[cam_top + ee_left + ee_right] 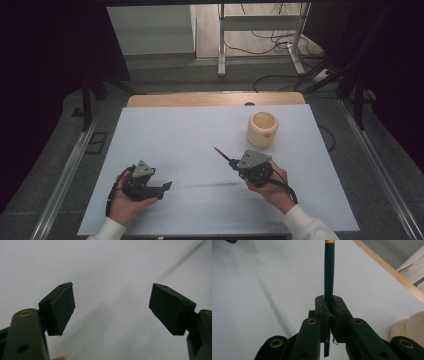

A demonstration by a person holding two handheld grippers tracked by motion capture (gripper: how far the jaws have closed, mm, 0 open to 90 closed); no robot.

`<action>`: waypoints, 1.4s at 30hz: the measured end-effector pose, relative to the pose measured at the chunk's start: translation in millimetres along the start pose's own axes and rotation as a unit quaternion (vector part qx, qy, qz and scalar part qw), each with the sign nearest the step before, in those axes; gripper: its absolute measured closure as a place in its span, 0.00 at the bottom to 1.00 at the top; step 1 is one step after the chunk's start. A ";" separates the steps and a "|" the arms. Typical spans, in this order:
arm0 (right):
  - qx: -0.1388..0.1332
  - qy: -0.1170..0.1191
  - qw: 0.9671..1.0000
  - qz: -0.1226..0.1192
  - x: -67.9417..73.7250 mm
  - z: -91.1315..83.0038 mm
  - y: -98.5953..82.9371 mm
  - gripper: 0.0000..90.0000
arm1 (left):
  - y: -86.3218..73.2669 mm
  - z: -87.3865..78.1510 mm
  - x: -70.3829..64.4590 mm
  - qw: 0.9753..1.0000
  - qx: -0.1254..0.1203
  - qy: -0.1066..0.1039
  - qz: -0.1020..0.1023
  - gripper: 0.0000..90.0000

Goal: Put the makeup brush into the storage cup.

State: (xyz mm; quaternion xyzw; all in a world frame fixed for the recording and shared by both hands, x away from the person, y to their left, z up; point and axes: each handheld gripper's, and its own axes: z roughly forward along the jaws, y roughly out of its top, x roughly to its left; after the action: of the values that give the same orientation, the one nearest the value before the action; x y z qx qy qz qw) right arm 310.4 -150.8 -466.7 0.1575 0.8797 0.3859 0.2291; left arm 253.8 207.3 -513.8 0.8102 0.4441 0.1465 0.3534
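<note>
A white-topped table (165,135) with a wooden far edge stands on grey floor (175,75); black cables (272,42) trail around metal desk legs (221,40) at upper right.

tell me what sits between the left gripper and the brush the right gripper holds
Nothing: in the high view only bare white table lies between the left gripper and the brush clamped in the right gripper.

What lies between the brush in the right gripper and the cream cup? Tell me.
Nothing visible. The right gripper holds the brush over bare table, and the cup stands open beyond it.
</note>
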 end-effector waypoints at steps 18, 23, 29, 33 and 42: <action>-0.034 -0.015 0.999 0.023 -18.3 -3.4 17.6 0.95 | -0.9 1.1 0.8 1.000 -0.003 0.004 -0.003 0.23; -0.037 -0.017 0.999 0.028 -21.1 -4.2 19.0 0.95 | 0.3 0.6 -0.2 1.000 -0.006 0.004 -0.002 0.23; -0.043 -0.021 0.998 0.033 -26.3 -4.6 21.6 0.95 | 0.2 0.1 1.0 1.000 -0.006 0.006 -0.002 0.23; -0.047 -0.023 0.998 0.040 -30.3 -6.2 23.1 0.95 | 0.1 0.1 1.3 1.000 -0.003 0.006 0.000 0.23; -0.057 -0.030 0.997 0.048 -36.0 -8.2 27.4 0.95 | 0.0 1.0 0.8 1.000 -0.001 0.003 0.001 0.23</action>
State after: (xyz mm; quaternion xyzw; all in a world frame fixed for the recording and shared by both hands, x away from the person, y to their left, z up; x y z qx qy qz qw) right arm 339.3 -154.3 -431.1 0.1980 0.8403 0.4411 0.2450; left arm 254.8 207.5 -514.6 0.8098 0.4443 0.1497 0.3527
